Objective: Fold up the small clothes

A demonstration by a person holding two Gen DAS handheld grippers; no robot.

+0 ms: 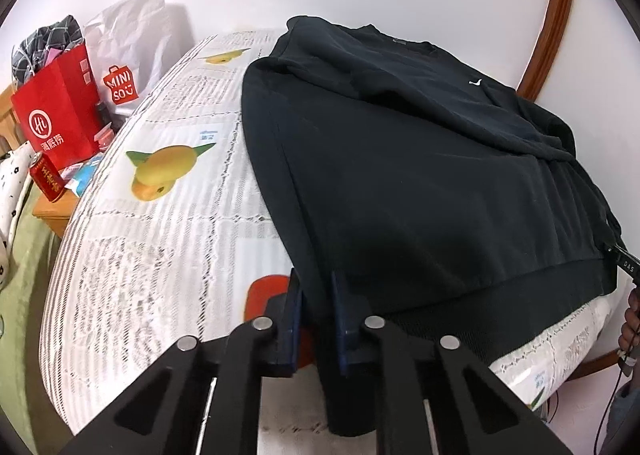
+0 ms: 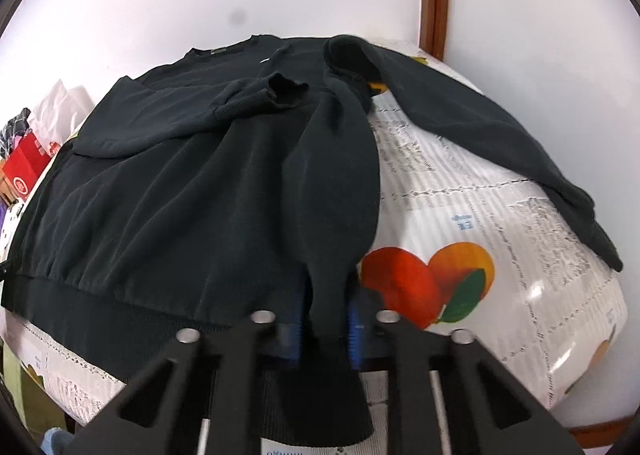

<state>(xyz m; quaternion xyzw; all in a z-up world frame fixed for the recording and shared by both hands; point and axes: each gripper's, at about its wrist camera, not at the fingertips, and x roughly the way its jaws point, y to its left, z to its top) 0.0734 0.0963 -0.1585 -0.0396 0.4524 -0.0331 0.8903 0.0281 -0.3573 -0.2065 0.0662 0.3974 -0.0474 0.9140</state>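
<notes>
A black sweatshirt (image 1: 420,159) lies spread on a table covered with a white fruit-print cloth (image 1: 160,239). My left gripper (image 1: 317,287) is shut on the sweatshirt's lower left hem corner, with dark fabric pinched between the blue pads. In the right wrist view the same sweatshirt (image 2: 180,195) fills the middle, one sleeve folded across its chest and the other sleeve (image 2: 500,139) stretched out to the right. My right gripper (image 2: 326,311) is shut on the lower right hem corner, and the ribbed band hangs down between its fingers.
A red paper bag (image 1: 60,111), a white Miniso bag (image 1: 124,51) and a red can (image 1: 46,179) sit on a low wooden stand to the left. A wooden frame (image 1: 552,15) runs up the white wall behind. A hand (image 1: 632,319) shows at the right edge.
</notes>
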